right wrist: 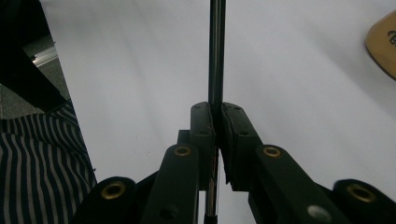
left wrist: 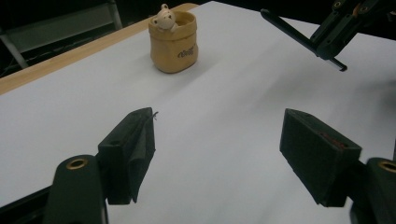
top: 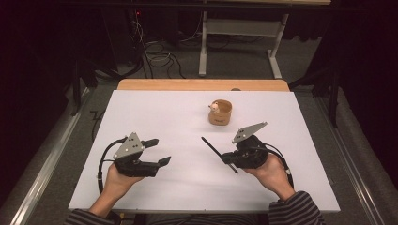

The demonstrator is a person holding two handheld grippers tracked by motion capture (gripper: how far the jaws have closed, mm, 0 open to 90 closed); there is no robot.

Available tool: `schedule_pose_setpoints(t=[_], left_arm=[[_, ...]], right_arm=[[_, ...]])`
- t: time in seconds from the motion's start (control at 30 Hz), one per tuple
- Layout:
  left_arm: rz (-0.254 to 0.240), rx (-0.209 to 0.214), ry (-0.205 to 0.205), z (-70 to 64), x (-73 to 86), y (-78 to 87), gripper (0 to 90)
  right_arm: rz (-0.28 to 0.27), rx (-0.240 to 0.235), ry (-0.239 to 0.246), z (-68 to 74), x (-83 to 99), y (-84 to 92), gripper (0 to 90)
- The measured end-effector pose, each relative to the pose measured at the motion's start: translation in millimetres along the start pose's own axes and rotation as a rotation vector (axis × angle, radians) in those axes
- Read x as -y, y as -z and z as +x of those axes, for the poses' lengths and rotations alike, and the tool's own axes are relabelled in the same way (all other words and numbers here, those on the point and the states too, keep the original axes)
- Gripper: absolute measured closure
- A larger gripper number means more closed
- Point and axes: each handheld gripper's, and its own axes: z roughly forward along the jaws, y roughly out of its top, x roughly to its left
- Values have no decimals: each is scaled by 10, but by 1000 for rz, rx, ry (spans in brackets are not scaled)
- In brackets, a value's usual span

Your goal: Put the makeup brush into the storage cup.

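Right gripper [top: 228,158] clamps a thin black rod [top: 212,148] aimed toward the tan pouch [top: 220,113] mid-table, apparently for insertion; left gripper [top: 159,151] waits wide open, empty, above the white tabletop [top: 178,122]

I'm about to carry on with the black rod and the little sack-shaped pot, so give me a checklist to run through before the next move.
1. Right gripper fingers clamped on the black rod: ok.
2. Rod gripped securely and unlikely to slip: cannot tell.
3. Left gripper open and holding nothing: ok.
4. Sack-shaped pot upright on the white table, apart from both grippers: ok.
5. Small figure sitting in the pot's mouth: ok.
6. Room left in the pot for the rod: cannot tell.
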Motion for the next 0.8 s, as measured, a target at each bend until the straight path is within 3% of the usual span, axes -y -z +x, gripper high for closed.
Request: schedule_pose_setpoints(t=[0.5,0.8], left_arm=[[94,-24,-153,-116,-204,-166,262],[112,-31,-219,-178,-320,-251,258]], right_arm=[[19,-17,1,21,-18,-44,857],[17,-19,-2,10,-18,-39,857]])
